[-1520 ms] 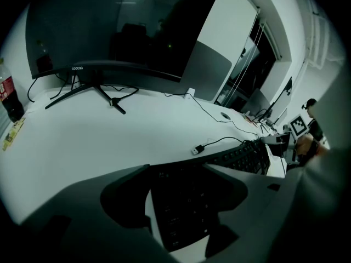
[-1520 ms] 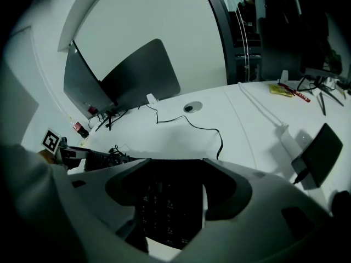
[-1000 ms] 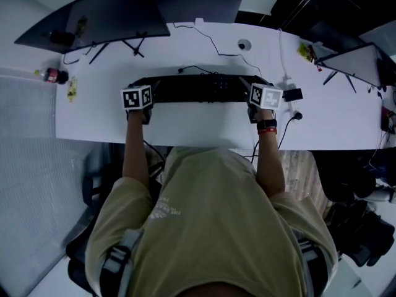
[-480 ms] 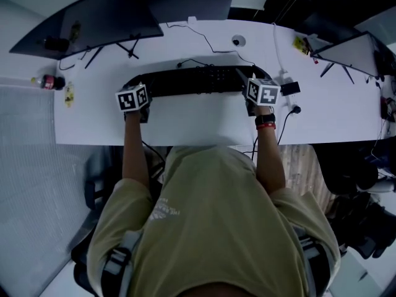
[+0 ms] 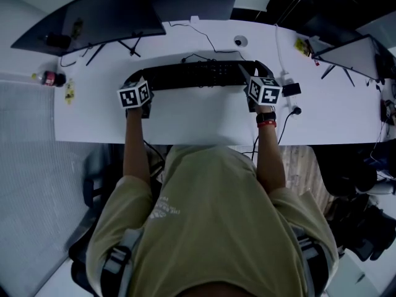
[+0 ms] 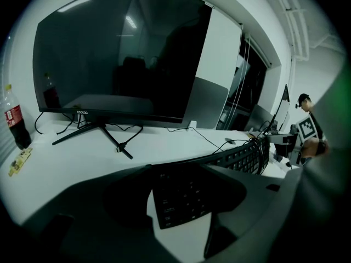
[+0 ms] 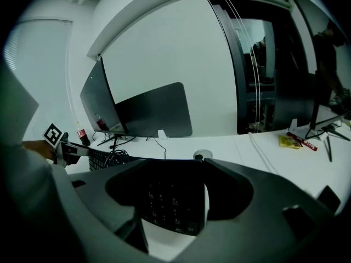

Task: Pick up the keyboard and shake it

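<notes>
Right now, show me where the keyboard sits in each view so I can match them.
Head view: keyboard upper centre, running left to right.
Left gripper view: keyboard lower centre, one end between the fingers, stretching right.
Right gripper view: keyboard lower centre, other end between the fingers, stretching left.
Shared landmark: red-labelled bottle, on the left in all three.

The left gripper (image 6: pixel 178 186) had its jaws clamped on the near end of the black keyboard (image 6: pixel 241 158), which ran away to the right over the white desk (image 6: pixel 82 163). A large dark monitor (image 6: pixel 115 53) stood beyond, with a red-labelled bottle (image 6: pixel 15 122) at the far left.
</notes>
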`<state>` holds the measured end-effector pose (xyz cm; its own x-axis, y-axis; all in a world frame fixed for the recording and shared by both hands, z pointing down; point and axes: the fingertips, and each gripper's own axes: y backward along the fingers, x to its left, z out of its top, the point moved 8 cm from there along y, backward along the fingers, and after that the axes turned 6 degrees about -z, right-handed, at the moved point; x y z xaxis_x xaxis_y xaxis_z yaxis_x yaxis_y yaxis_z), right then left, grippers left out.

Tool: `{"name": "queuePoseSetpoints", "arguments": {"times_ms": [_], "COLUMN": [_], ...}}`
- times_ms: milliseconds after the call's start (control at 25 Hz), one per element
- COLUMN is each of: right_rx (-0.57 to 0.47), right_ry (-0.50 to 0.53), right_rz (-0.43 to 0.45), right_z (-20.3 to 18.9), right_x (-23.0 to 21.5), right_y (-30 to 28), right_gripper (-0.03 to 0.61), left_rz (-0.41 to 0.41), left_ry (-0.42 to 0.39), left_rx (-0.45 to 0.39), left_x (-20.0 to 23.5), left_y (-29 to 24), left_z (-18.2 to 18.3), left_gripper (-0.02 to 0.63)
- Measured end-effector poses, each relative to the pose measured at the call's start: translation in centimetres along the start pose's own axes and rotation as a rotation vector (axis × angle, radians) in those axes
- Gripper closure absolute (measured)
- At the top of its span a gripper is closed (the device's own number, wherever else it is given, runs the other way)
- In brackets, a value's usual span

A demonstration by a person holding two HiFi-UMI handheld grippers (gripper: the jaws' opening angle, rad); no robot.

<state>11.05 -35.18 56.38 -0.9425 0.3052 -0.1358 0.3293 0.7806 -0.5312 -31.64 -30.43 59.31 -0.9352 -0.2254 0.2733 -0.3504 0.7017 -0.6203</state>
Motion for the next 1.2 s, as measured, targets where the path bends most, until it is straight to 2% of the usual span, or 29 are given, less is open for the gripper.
{"name": "queuePoseSetpoints", "arguments": {"times_ms": [120, 240, 360, 480, 760, 1200], "right_rx": [-0.064, -0.121, -0.147, -0.163, -0.200, -0.180], "right_ry": [0.022, 0.037, 0.039, 0.048, 0.056, 0.047], "right_rz": [0.003, 0.004, 0.006, 0.011, 0.006, -0.001], "right_z": [0.5, 0.7, 0.4, -0.6, -2.1, -2.5], "right_x": [0.1, 0.1, 0.0, 0.0, 0.0, 0.4], "right_y": [0.1, 0.3, -0.1, -0.6, 0.0, 1.0], "right_gripper": [0.275, 0.275, 0.275, 0.275, 0.275, 0.275], "left_rz": [0.009, 0.013, 0.030, 0.050, 0.062, 0.068], "left_ry": [-0.015, -0.049, -0.101, -0.129, -0.171, -0.162], "left_rx": [-0.022, -0.083, -0.165, -0.203, -0.245, -0.237], "left_x": [0.0, -0.1, -0.3, -0.5, -0.8, -1.1], "left_y": [0.1, 0.5, 0.7, 0.8, 1.2, 2.0], "left_z": [0.5, 1.0, 1.1, 0.3, -0.9, -1.6], "left_gripper": [0.336, 0.341, 0.348, 0.348, 0.351, 0.351]}}
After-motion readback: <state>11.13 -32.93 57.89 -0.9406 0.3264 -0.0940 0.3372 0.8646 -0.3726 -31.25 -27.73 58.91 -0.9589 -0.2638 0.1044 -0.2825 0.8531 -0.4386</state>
